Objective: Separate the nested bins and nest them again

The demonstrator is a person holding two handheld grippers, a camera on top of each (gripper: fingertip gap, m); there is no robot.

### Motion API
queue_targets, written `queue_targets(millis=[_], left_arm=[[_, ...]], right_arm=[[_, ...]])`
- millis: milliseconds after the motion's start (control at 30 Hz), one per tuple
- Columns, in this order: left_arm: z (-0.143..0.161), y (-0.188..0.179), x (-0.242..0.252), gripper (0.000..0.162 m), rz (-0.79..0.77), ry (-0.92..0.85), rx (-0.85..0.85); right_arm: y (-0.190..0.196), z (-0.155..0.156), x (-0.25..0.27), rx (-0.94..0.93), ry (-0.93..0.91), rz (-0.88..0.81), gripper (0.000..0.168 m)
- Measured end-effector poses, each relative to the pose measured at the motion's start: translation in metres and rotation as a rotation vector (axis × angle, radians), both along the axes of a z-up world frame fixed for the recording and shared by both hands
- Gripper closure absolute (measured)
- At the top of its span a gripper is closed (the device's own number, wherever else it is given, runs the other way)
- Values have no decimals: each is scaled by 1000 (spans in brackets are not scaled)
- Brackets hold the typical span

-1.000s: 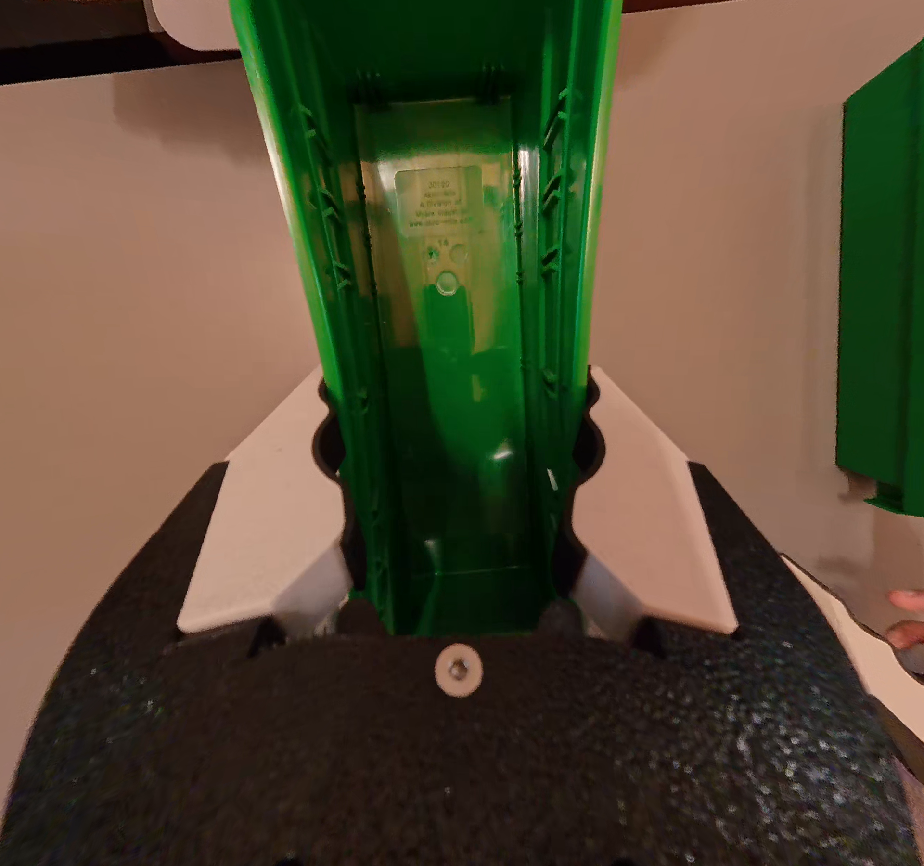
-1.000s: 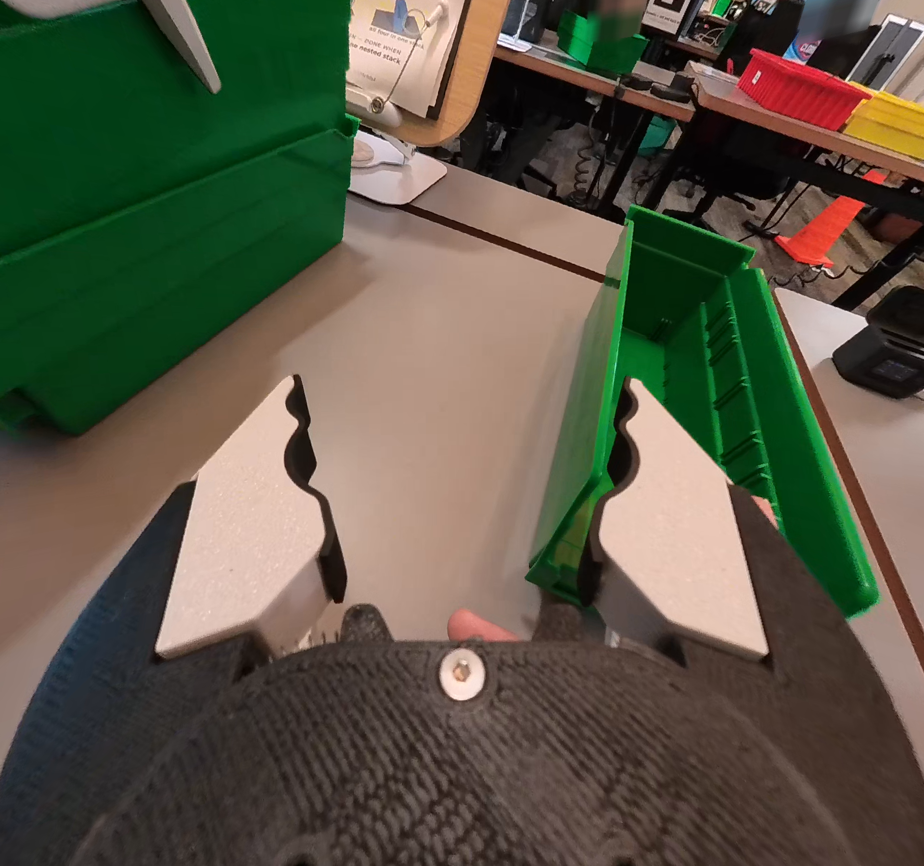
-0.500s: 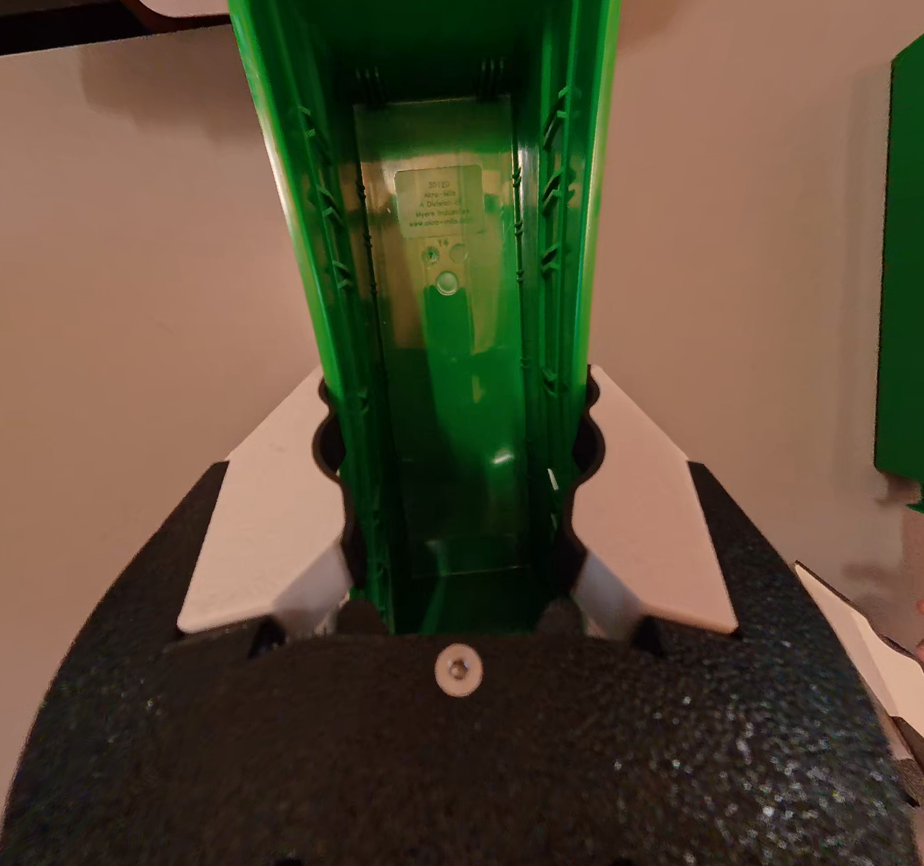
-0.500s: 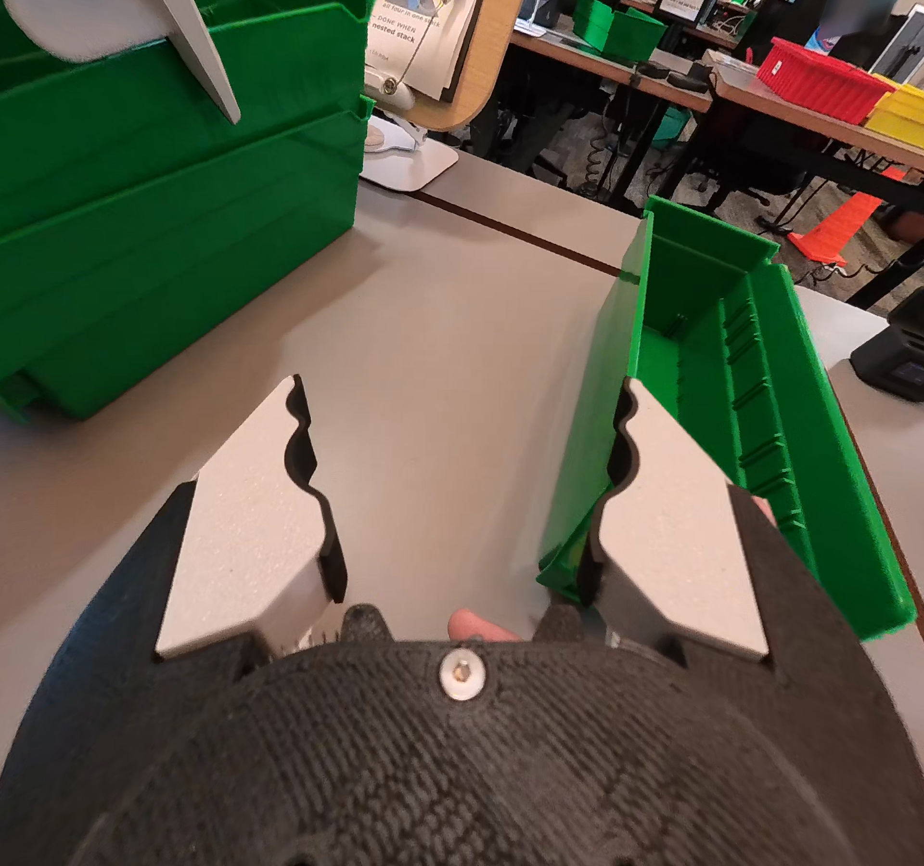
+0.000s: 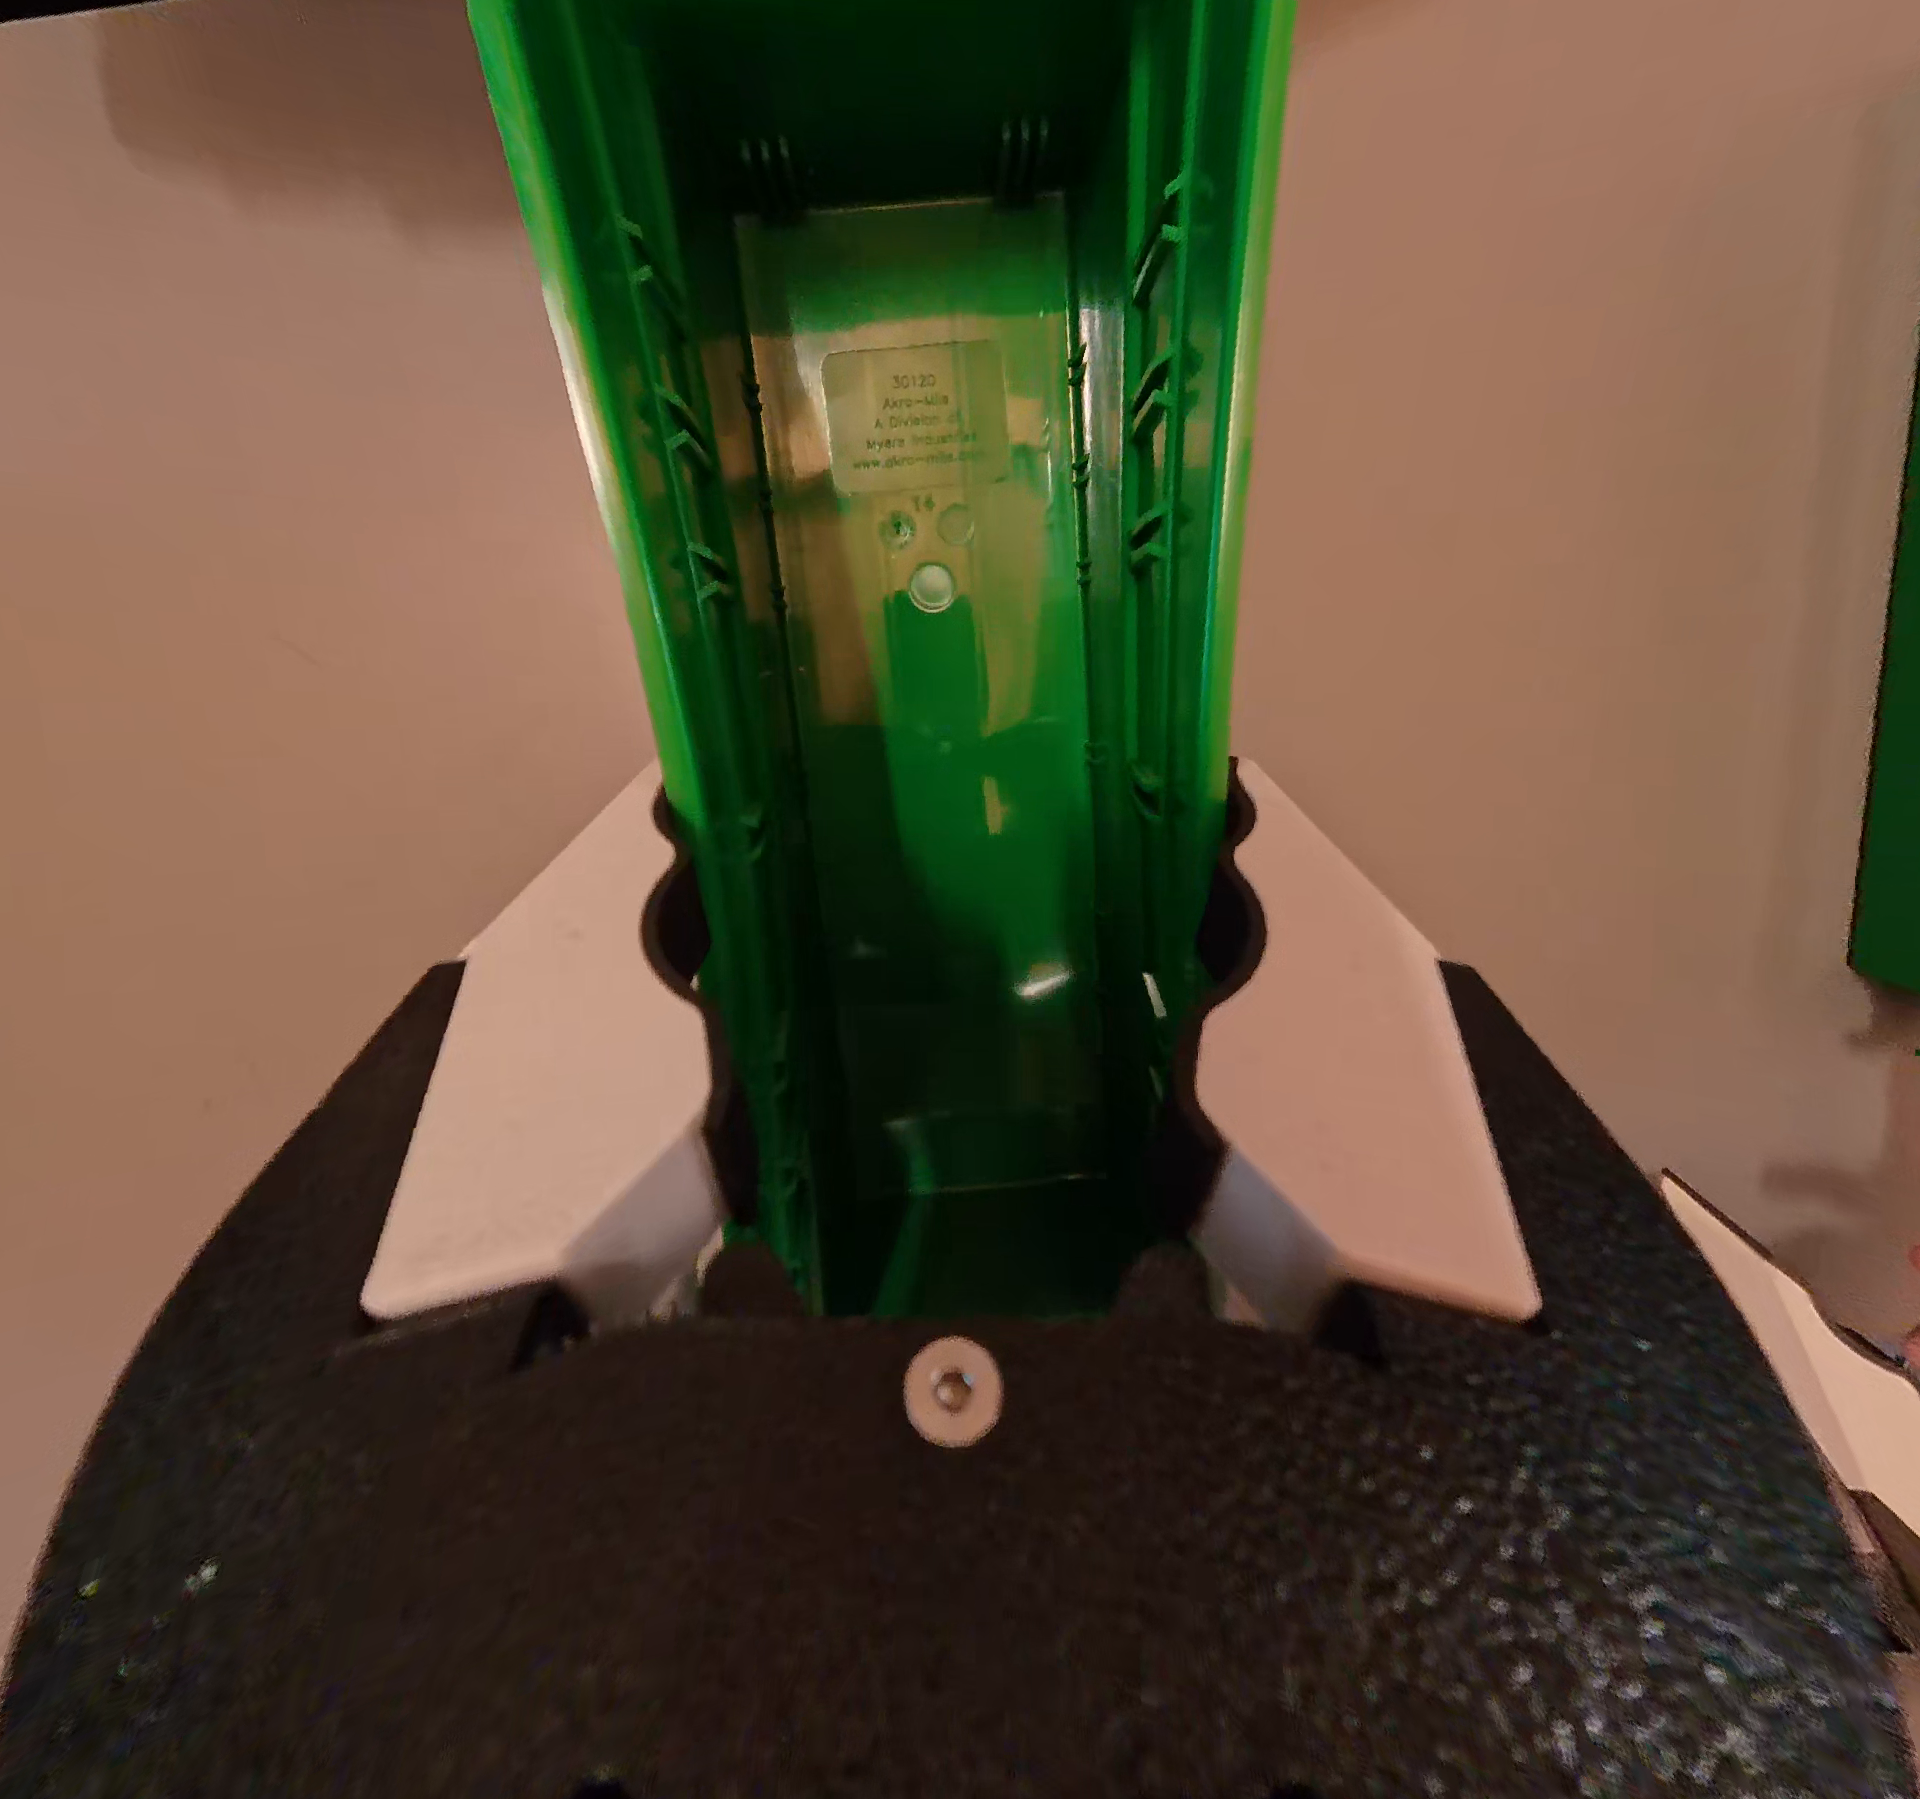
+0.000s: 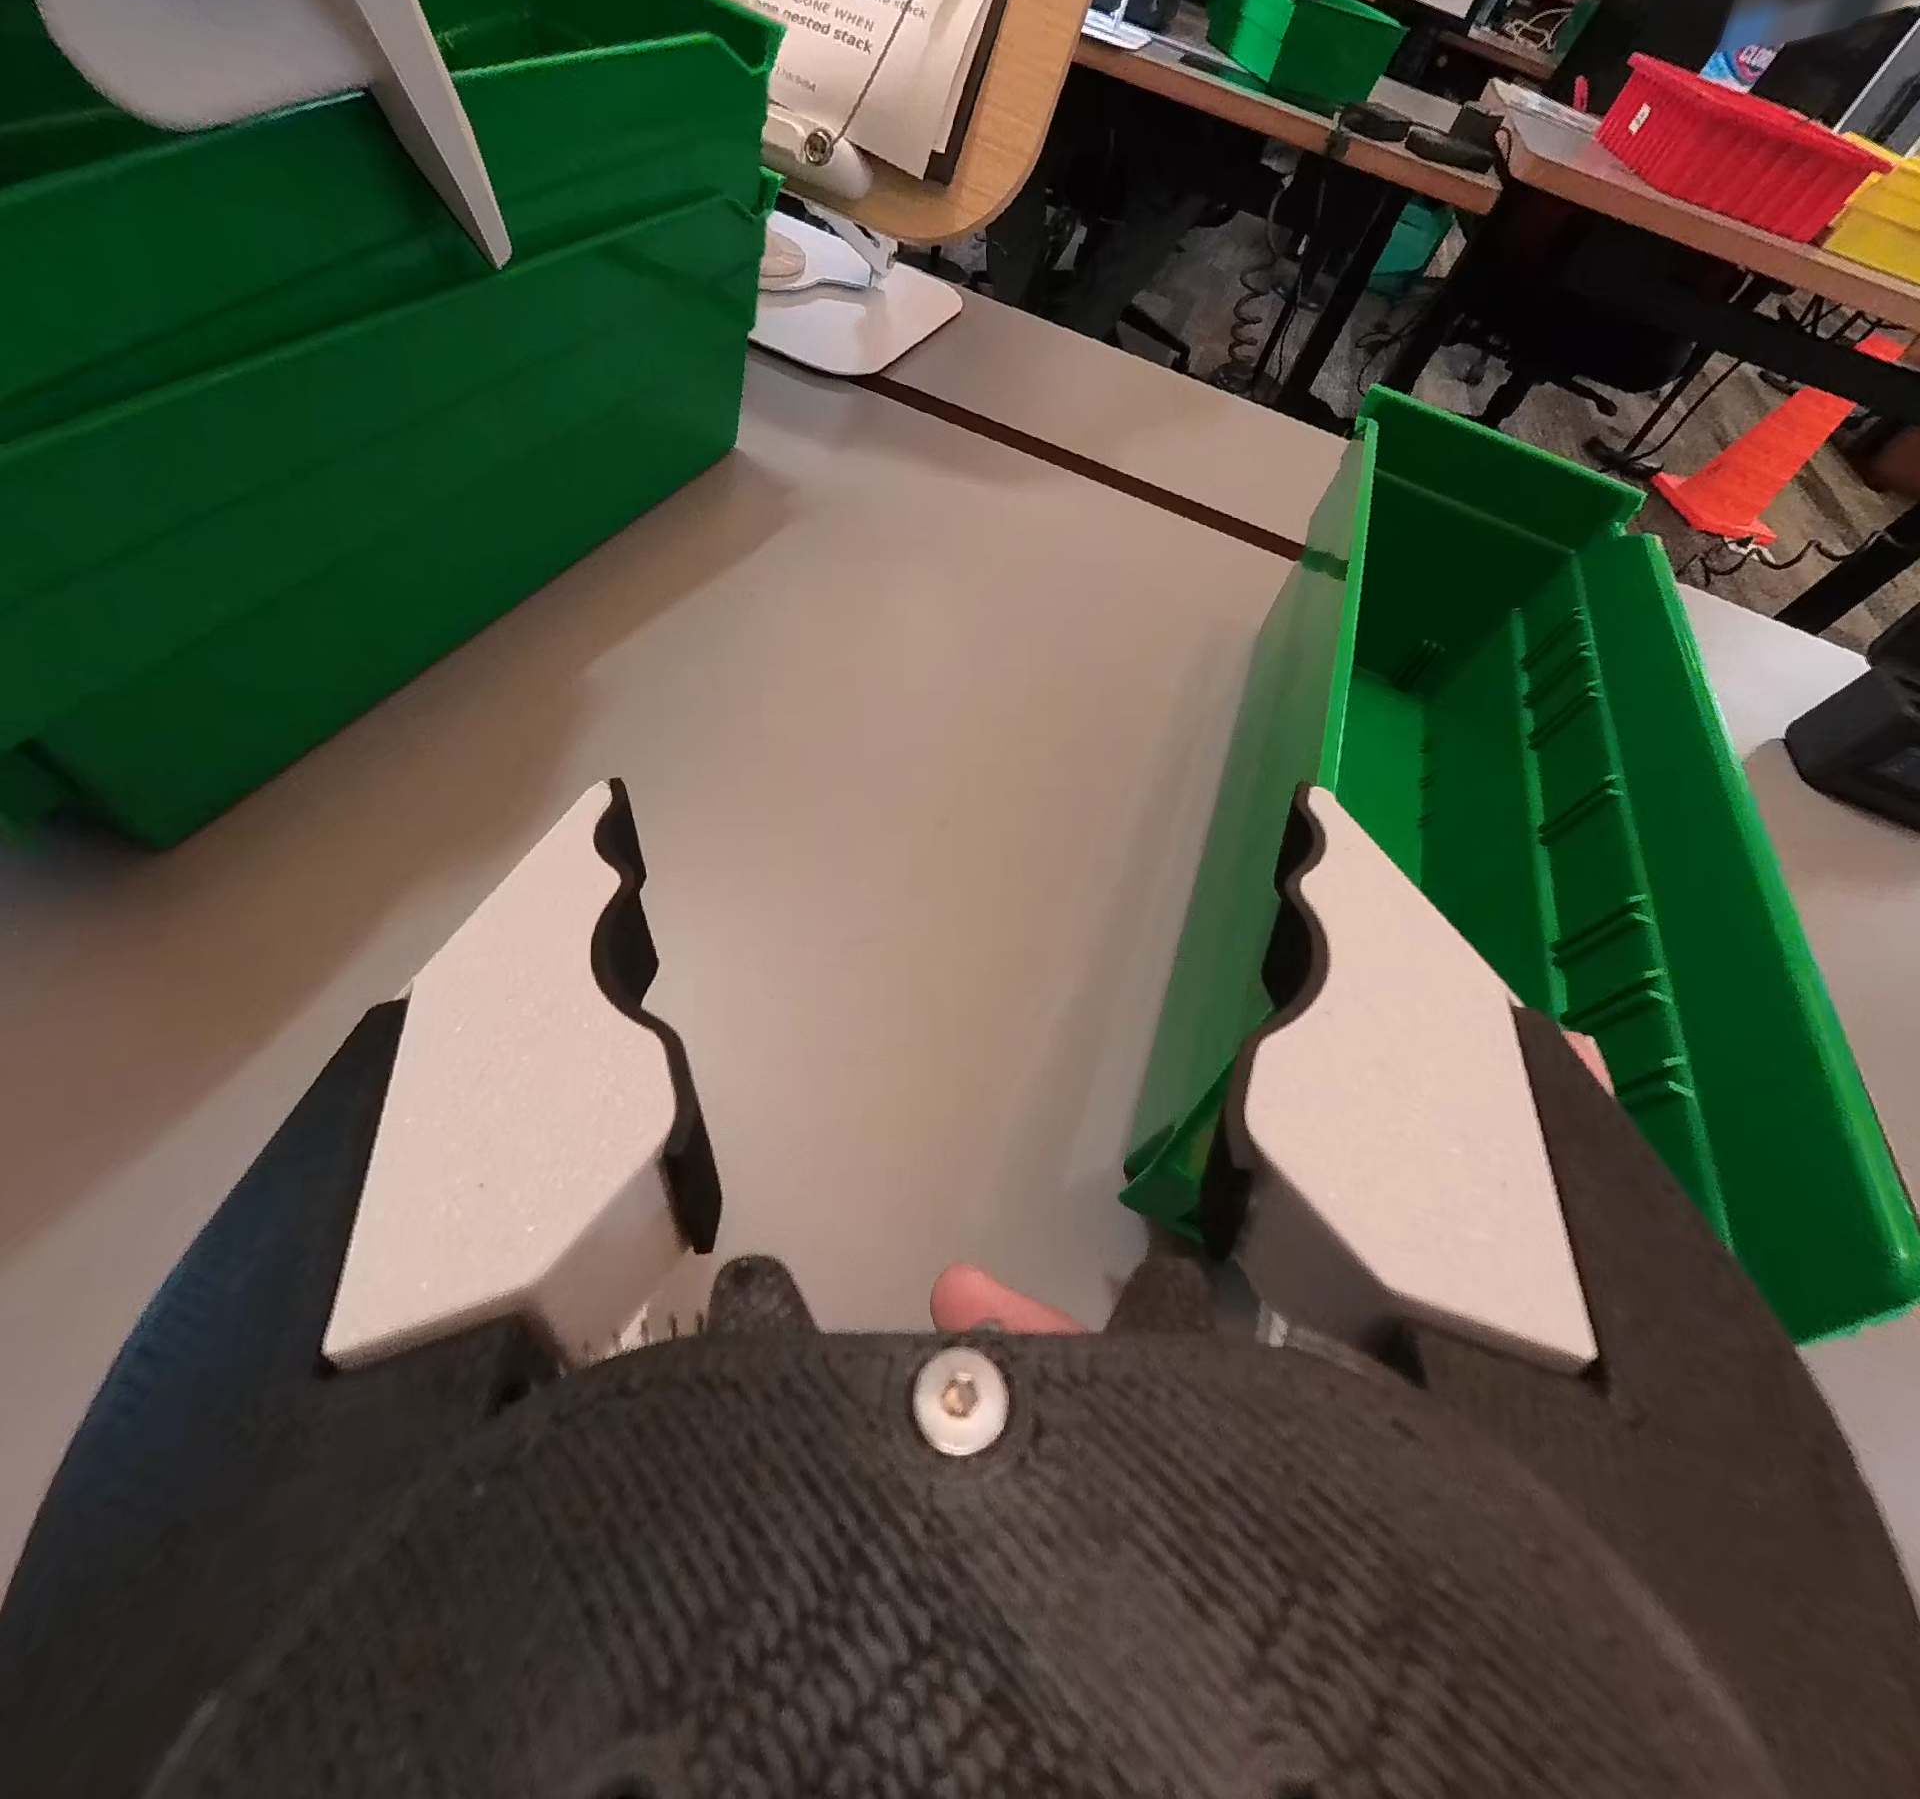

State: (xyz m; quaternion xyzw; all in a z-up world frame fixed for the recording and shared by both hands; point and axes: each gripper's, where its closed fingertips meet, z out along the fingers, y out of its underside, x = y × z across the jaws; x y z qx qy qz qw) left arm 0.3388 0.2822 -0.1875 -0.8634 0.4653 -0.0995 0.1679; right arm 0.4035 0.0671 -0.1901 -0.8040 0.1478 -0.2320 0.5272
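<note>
Your left gripper (image 5: 951,980) is clamped on both long walls of a narrow green plastic bin (image 5: 914,523), which you see from its open top; its far end runs out of the top of the left wrist view, and a pale label on its floor is there but too dim to matter. From the right wrist view that same held bin sits on top of a stack of nested green plastic bins (image 6: 343,461) on the grey table (image 6: 914,710); how many are in the stack is hard to tell, since the left edge cuts them off. Your right gripper (image 6: 951,1011) is spread wide with nothing between its fingers, low over the table. Just beside its right finger lies a separate long green plastic bin (image 6: 1558,814), open side up; whether the finger touches its near wall cannot be told. Its near end is hidden behind the gripper body.
</note>
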Motion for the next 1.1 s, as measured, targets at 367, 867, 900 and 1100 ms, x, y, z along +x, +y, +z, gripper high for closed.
queue_targets(millis=[367,867,900,1100], left_arm=[[-2,6,-3,57,3,63,-30],[40,18,6,44,-96,-174,140],[49,19,6,45,-105,-212,150],[85,38,-16,53,-103,-389,196]], right_arm=[[0,-4,0,-1,19,8,48],[-9,22,-10,30,-38,16,49],[-11,22,-11,31,-38,14,49],[-32,25,-9,33,-46,-29,49]])
